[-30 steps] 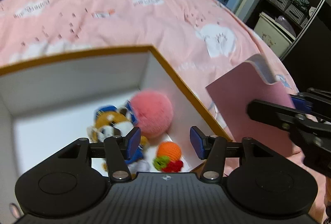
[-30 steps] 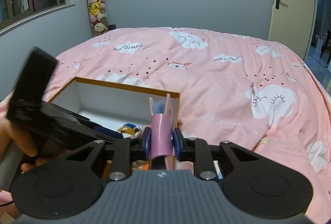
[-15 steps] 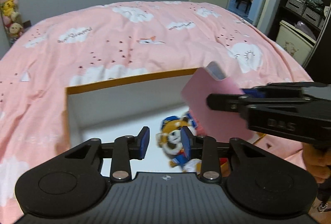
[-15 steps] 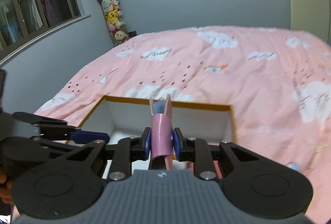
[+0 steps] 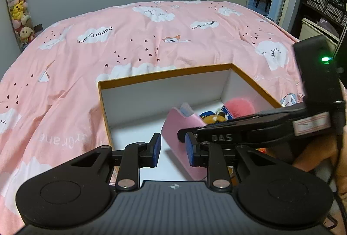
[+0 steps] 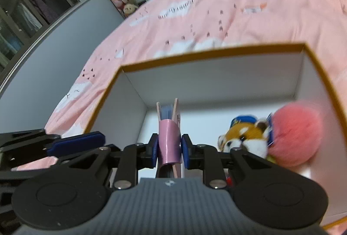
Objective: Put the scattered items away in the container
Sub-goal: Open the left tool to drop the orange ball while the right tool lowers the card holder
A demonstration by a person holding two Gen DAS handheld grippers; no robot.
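Cardboard box (image 5: 164,74), white inside with an orange-brown rim, is set on the pink cloud-print bedspread (image 5: 130,39). Inside it, toward the right wall, a pink fluffy ball (image 6: 295,133) is seen touching a plush red panda (image 6: 245,137) in a blue cap; something orange and red is partly hidden beneath them. The right gripper (image 6: 168,149) is pressed together on a pink notebook (image 6: 169,139), whose spine is pinched between the blue pads (image 6: 154,149) while bluish page edges show at its far end. The notebook is held upright on its edge, inside the box opening, left of the plush toy and above the white floor; whether it touches the floor cannot be told. In the left wrist view the same notebook (image 5: 180,126) is seen tilted within the box, gripped from the right. The left gripper (image 5: 172,151) is held spread at the near wall of the box, with nothing between its fingers. A column of stuffed toys (image 5: 18,9) is stacked against the far grey wall.
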